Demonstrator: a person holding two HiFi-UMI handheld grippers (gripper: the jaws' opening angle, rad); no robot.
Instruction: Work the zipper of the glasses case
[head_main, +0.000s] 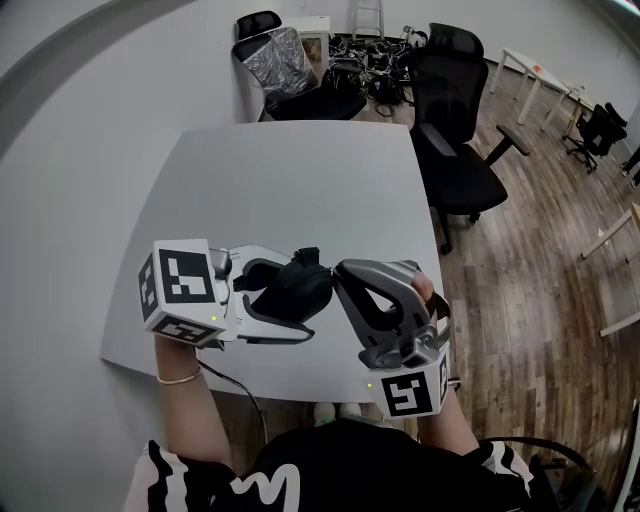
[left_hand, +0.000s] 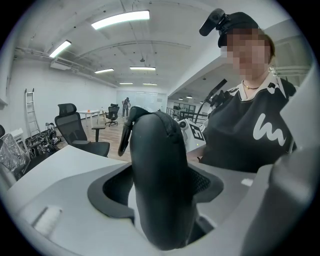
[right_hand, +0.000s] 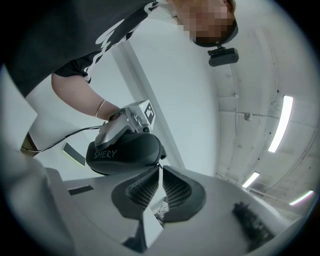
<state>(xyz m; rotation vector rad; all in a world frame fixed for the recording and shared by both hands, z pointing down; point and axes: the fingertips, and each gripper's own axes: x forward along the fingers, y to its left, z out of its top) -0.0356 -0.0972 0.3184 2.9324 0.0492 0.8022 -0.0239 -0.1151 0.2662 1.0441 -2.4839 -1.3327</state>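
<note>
- Nearest to me, the operator's black top with a white print (head_main: 330, 470) fills the bottom of the head view, with both forearms reaching forward from it.
- On the left wrist there's a thin gold bracelet (head_main: 178, 378), just behind the left tool's black-and-white marker cube (head_main: 180, 285).
- The right tool's marker cube (head_main: 408, 392) sits low and close, with a hand wrapped round the grey handle above it.
- The left tool (head_main: 275, 297) has its jaws spread wide and is grasping the black oval fabric glasses case (head_main: 297, 283) across its body. In the left gripper view the case stands on end between both dark pads.
- The case hangs in the air between the two tools, over the near edge of the pale grey counter (head_main: 290, 180).
- The right tool (head_main: 337, 273) meets the case's right end. In the right gripper view its ribbed pads are clenched to a thin slit, tips pinching the small dark zipper tab (right_hand: 161, 159) at the end of the case. White lettering shows on the case's side.
- Further out, the rest of the counter is bare.
- Beyond it is a black office chair (head_main: 455, 130) on brown wood-plank flooring (head_main: 540, 260), with another chair and tangled gear at the far wall.
</note>
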